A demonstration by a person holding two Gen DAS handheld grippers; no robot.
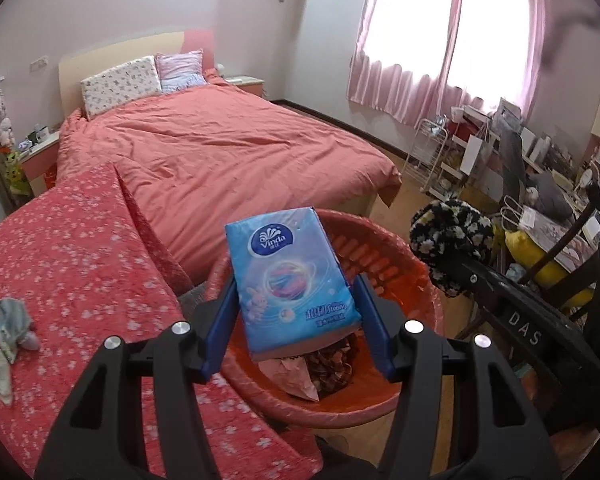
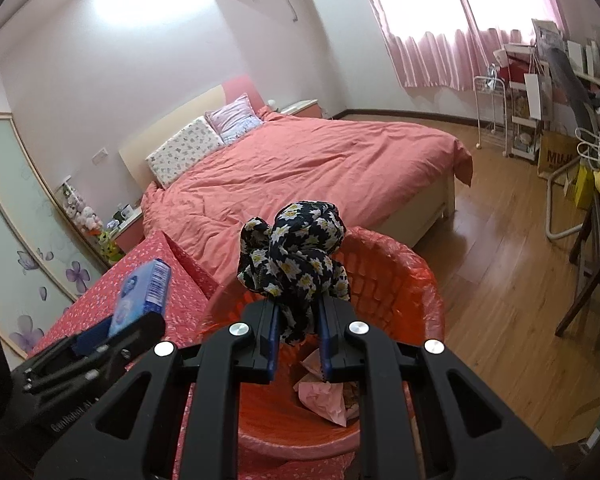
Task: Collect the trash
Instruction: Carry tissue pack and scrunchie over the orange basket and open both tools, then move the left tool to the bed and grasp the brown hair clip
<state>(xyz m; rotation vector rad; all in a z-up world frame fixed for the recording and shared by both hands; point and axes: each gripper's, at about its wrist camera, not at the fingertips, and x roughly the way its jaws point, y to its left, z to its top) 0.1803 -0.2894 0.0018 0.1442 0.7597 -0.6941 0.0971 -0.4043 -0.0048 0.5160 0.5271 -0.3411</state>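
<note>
My left gripper (image 1: 296, 292) is shut on a blue Vinda tissue pack (image 1: 290, 276), holding it tilted above a red basket (image 1: 414, 268) lined with a red bag. Crumpled pink paper (image 1: 296, 376) and dark patterned scraps lie in the basket's bottom. My right gripper (image 2: 299, 308) is shut on a bunched black cloth with white flowers (image 2: 296, 256), also over the basket (image 2: 420, 268). In the right wrist view the left gripper (image 2: 100, 340) with the tissue pack (image 2: 140, 300) shows at the left. The flowered cloth (image 1: 452, 236) appears at the right of the left wrist view.
A bed with a coral duvet (image 1: 220, 144) fills the background. A red flowered cover (image 1: 80, 260) lies left of the basket, with small pale cloth scraps (image 1: 8, 320) on it. A dark wooden chair (image 1: 540, 300), a cluttered desk and a white wire rack (image 2: 490, 112) stand to the right on the wood floor.
</note>
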